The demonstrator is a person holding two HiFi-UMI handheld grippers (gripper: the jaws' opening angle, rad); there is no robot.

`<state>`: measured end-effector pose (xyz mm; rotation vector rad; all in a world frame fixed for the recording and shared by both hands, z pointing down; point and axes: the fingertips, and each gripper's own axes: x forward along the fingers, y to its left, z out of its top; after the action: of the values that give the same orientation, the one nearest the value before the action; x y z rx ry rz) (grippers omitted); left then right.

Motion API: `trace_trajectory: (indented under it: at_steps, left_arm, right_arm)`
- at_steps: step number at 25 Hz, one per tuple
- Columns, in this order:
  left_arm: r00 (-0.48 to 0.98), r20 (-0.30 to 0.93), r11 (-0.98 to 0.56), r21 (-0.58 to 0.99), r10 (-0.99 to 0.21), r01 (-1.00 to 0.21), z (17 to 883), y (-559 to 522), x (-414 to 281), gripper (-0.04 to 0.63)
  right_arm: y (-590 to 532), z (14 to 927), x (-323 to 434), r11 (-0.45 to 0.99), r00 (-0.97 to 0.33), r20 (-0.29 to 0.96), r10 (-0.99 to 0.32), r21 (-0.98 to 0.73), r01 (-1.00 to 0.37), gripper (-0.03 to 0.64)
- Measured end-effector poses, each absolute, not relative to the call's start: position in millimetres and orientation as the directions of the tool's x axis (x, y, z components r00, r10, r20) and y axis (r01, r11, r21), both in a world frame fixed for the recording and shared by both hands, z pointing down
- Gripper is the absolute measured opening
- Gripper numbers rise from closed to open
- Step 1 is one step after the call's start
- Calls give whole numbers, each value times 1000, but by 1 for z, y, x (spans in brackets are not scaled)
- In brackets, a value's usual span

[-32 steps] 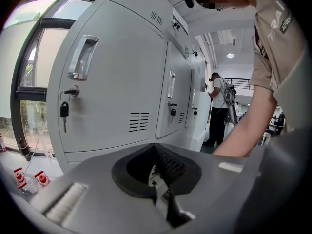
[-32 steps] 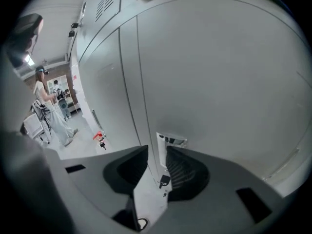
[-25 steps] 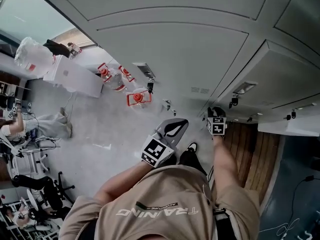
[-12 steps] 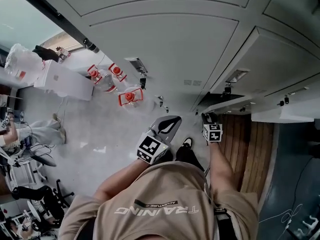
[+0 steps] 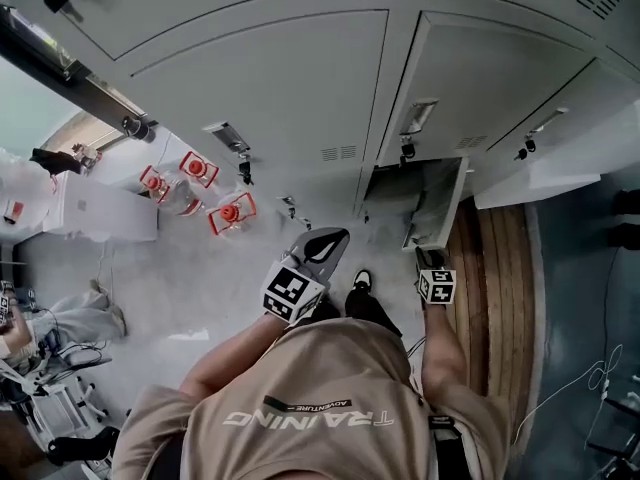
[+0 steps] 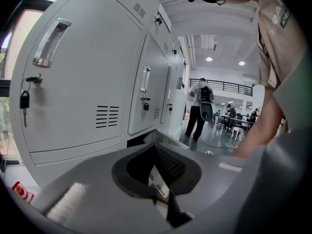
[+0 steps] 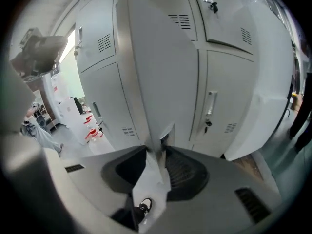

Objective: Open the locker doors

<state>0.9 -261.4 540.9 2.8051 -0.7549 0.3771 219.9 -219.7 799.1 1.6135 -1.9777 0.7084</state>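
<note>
Right gripper (image 7: 157, 160), jaws slack around the open door (image 7: 161, 72) edge, should back straight off; left gripper (image 6: 158, 177) clenched, empty.

Tan short-sleeved T-shirt (image 5: 310, 388), white TRAINING print; black-white shoe (image 5: 362, 290); grey left tongs (image 5: 330, 243), right tongs (image 5: 426, 258), black-white marker cubes (image 5: 292, 294).

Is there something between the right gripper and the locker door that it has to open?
Nothing visible does. The edge of the open locker door stands between the jaws of the right gripper, and no other thing is there. Another open door stands farther to the right, apart from this one.
</note>
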Motion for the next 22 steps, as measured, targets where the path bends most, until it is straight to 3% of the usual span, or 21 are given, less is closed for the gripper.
trace_trajectory:
  at_steps: [9, 22]
  left_arm:
    - [877, 305, -896, 130, -371, -424, 542, -248, 16, 6]
    - [844, 322, -848, 179, -429, -499, 553, -250, 2, 6]
  right_arm:
    - [-193, 794, 302, -8, 16, 687, -726, 14, -1000, 101]
    - [-198, 788, 380, -55, 92, 722, -685, 76, -996, 98]
